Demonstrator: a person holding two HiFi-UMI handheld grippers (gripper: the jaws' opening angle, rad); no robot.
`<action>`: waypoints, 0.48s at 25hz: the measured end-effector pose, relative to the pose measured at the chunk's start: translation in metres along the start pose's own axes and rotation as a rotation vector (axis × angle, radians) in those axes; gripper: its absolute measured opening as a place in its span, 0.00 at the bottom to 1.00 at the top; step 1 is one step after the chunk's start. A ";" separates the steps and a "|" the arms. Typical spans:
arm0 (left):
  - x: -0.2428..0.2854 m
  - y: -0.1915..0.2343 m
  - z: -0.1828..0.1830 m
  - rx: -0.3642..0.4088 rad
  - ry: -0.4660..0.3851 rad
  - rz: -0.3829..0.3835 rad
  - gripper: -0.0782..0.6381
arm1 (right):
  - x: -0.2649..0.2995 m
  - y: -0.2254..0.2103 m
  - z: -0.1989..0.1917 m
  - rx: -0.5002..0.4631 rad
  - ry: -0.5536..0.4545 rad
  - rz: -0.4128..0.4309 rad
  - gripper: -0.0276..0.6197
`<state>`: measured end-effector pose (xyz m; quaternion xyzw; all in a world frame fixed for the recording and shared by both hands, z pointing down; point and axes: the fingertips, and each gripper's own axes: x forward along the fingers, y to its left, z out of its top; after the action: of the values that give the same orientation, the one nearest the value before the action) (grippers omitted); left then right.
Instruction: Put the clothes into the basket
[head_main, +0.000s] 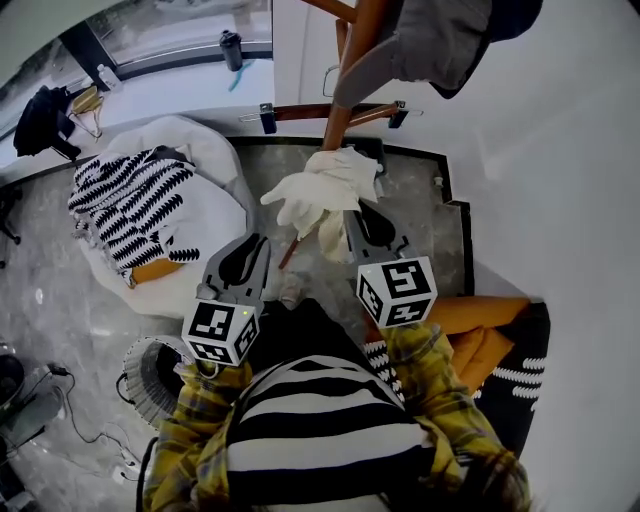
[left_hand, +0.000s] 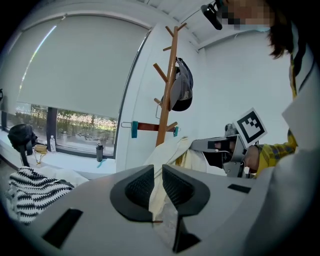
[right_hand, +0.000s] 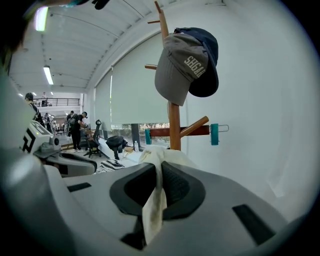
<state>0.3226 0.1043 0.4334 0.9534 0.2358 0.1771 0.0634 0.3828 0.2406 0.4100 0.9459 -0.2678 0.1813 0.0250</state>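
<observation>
A cream garment (head_main: 318, 192) hangs bunched in the air in front of the wooden coat stand (head_main: 340, 108). My left gripper (head_main: 262, 241) is shut on its lower left part, and the cloth (left_hand: 170, 154) runs up from between the pads. My right gripper (head_main: 352, 213) is shut on the garment's right side, where a strip of cream cloth (right_hand: 152, 212) droops out under the jaws. The left gripper view shows the right gripper (left_hand: 220, 148) across the garment. A pale ribbed basket (head_main: 140, 362) stands at the lower left, partly hidden by a yellow plaid sleeve.
A black-and-white striped garment (head_main: 128, 207) lies on a white beanbag (head_main: 215, 160) to the left. A grey and navy cap (right_hand: 186, 59) hangs on the stand (right_hand: 174, 125). Orange cushions (head_main: 482, 322) lie by the right wall. Cables trail on the floor at lower left.
</observation>
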 end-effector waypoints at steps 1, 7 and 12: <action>-0.003 -0.002 0.000 0.000 -0.004 0.005 0.19 | -0.004 0.003 0.002 0.006 -0.006 0.012 0.11; -0.027 -0.021 -0.002 0.006 -0.028 0.036 0.19 | -0.038 0.030 0.011 0.030 -0.060 0.097 0.11; -0.064 -0.036 -0.012 0.012 -0.052 0.089 0.19 | -0.070 0.055 0.005 0.052 -0.088 0.163 0.11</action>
<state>0.2497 0.1059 0.4172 0.9676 0.1925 0.1533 0.0557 0.3006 0.2272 0.3776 0.9285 -0.3396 0.1481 -0.0263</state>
